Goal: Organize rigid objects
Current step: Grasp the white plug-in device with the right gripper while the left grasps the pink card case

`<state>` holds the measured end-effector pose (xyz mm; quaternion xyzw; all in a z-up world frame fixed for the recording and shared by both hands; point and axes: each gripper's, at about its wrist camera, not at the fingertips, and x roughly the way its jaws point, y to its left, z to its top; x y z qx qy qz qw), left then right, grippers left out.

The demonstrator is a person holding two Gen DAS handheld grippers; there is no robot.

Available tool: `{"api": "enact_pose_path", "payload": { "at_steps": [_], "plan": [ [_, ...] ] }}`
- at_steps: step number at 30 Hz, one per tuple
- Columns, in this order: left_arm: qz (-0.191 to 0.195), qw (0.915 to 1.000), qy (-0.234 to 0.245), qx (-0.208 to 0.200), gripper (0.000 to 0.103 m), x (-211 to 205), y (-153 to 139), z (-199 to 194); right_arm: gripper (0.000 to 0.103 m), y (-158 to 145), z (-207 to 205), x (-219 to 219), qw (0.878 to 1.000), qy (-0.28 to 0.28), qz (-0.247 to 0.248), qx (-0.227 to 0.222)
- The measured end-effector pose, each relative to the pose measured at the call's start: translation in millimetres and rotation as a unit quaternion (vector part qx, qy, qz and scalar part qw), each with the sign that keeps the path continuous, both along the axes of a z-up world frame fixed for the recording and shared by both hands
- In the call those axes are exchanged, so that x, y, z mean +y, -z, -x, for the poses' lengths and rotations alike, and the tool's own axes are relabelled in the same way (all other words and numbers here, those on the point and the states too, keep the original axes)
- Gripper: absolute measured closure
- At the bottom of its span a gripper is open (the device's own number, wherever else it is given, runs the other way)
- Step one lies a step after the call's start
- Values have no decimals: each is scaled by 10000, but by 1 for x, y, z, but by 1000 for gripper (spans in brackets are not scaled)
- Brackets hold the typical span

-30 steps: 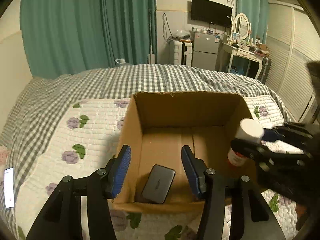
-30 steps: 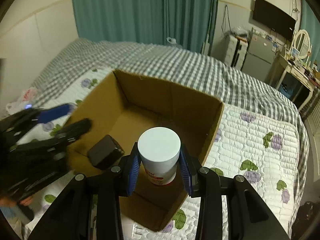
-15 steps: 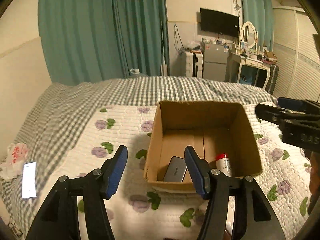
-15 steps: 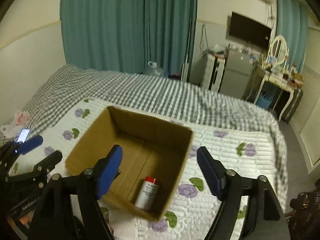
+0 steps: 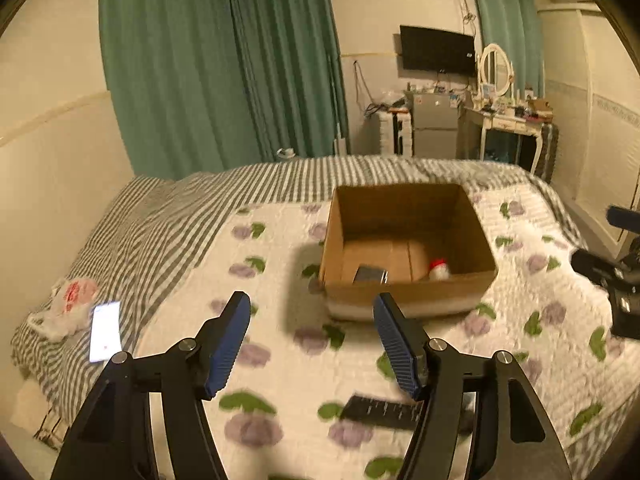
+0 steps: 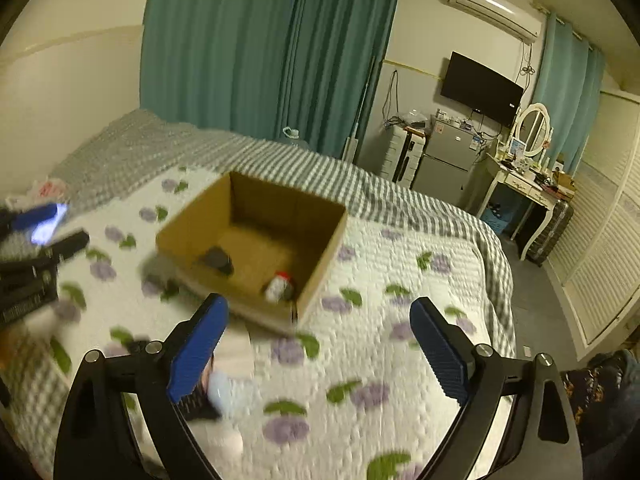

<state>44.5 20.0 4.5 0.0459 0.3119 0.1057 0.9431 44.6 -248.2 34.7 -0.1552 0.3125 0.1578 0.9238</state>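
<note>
Cardboard box (image 5: 408, 292) stands on the quilted bed cover (image 5: 280, 344), ahead of the left claw (image 5: 312, 340) and a little to its right; for the right claw (image 6: 316, 340) it is ahead and to the left. Inside it lie a dark flat device (image 5: 370, 274) and a small bottle with a red cap (image 6: 278, 286), the bottle near the wall closest to the right claw. Both claws are released and carry nothing, and both hang well apart from the box. I judge that one placing step is finished and the next pick is in hand. A dark ruler-like bar (image 5: 380, 412) lies on the cover just under the left claw's right finger, and it seems the next candidate. Blurred pale things under the right claw's left finger I cannot identify. Around both claws the cover is open and soft. The box walls are upright, so any drop must come from above the rim.
</note>
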Motion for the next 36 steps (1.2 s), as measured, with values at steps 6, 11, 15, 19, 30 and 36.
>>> {"api": "enact_pose_path", "payload": {
  "at_steps": [6,11,15,19,30,36],
  "plan": [
    [277,9988,-17,392,36,-3,43,19,10,61,28,5,9953,-532,126,802],
    [298,9973,30,667,36,-6,65,22,10,94,48,19,9872,-992,331,1201],
    [330,9967,53,735,36,-5,69,22,11,113,51,29,9829,-1096,543,1378],
    [354,9961,46,808,36,-4,75,20,11,125,48,38,9819,-1107,695,1368],
    [457,9936,-13,1028,36,-3,88,14,47,137,27,52,9792,-1127,728,1519],
    [464,9925,62,1130,36,-11,92,11,48,119,24,36,9839,-1067,213,1419]
  ]
}}
